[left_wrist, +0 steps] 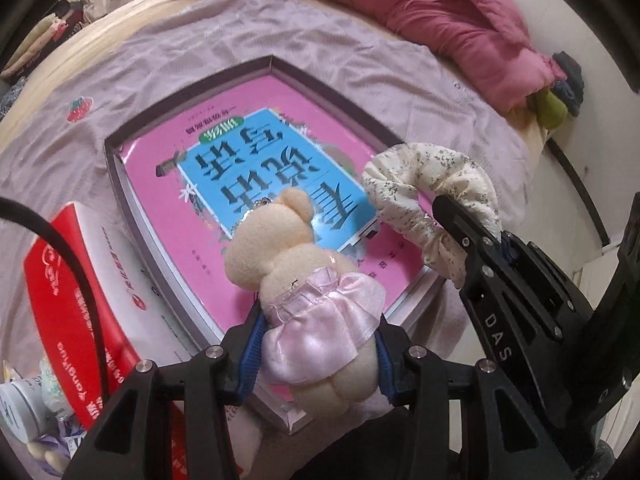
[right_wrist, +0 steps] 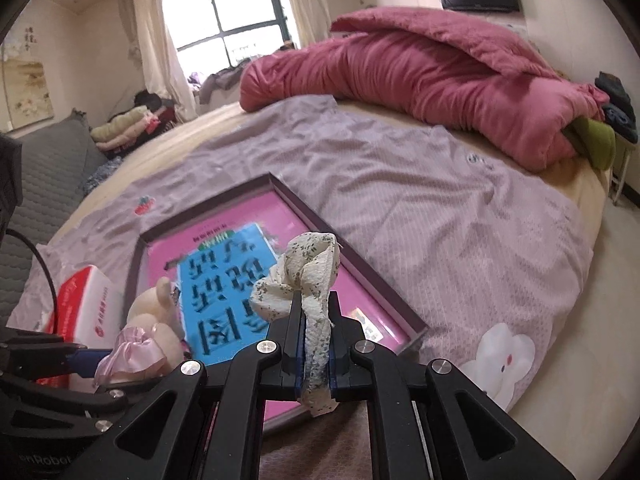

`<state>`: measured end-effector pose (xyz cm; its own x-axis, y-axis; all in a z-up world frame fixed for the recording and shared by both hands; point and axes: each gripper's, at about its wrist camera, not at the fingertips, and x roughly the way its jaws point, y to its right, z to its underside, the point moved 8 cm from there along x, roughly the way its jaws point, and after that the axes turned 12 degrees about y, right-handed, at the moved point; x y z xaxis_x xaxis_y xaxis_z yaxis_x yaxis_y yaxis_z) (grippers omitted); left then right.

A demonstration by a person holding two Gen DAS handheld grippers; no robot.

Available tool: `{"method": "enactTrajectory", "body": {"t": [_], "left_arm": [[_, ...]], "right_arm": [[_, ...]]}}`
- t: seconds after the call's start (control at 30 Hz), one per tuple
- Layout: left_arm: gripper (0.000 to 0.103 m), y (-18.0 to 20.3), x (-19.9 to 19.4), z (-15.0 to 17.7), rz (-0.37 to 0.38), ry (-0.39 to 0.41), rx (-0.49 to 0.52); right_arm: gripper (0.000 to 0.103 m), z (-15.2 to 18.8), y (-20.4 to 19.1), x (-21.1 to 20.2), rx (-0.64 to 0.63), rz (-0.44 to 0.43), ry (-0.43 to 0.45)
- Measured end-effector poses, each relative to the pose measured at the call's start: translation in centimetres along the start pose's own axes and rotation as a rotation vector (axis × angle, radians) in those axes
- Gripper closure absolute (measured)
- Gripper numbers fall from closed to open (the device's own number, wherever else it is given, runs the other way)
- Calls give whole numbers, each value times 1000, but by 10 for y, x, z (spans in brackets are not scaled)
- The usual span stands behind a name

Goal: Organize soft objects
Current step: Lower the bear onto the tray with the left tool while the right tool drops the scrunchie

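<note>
Left gripper (left_wrist: 316, 364) clenched on a plush bear (left_wrist: 304, 280) at lower centre, right gripper (right_wrist: 314, 364) pinching a floral scrunchie (right_wrist: 304, 276), both poised over the shallow box (left_wrist: 256, 68) at mid-frame, seemingly for dropping in

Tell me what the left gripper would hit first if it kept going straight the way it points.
Most likely the blue book lying in the shallow box. The left gripper points steeply down at it, its jaws shut on the plush bear, whose head would probably touch first. Depth is unclear.
</note>
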<state>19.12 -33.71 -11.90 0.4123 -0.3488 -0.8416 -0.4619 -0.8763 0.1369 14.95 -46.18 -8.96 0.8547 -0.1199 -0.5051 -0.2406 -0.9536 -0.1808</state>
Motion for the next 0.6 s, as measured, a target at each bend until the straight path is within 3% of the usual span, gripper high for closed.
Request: {"method": "enactTrajectory", "body": {"t": [0.13,0.23,0.4,0.5,0.6], "left_arm": [[55,-1,3,0,-3,-3,0],[54,-1,5,1,-10,-7,4],[53,2,6,2,-16,-9,14],[53,3,8,2,-27,-14,24],[52,3,9,3,-42,-15,28]], "right_arm": [[90,6,5,6,15,9,-20],[79,8,7,9,26,16,-30],[70,3,16,3,51,42,1],[54,-2,20,-3,59,56,34],[52,-5,22,-6,51,73,50]]}}
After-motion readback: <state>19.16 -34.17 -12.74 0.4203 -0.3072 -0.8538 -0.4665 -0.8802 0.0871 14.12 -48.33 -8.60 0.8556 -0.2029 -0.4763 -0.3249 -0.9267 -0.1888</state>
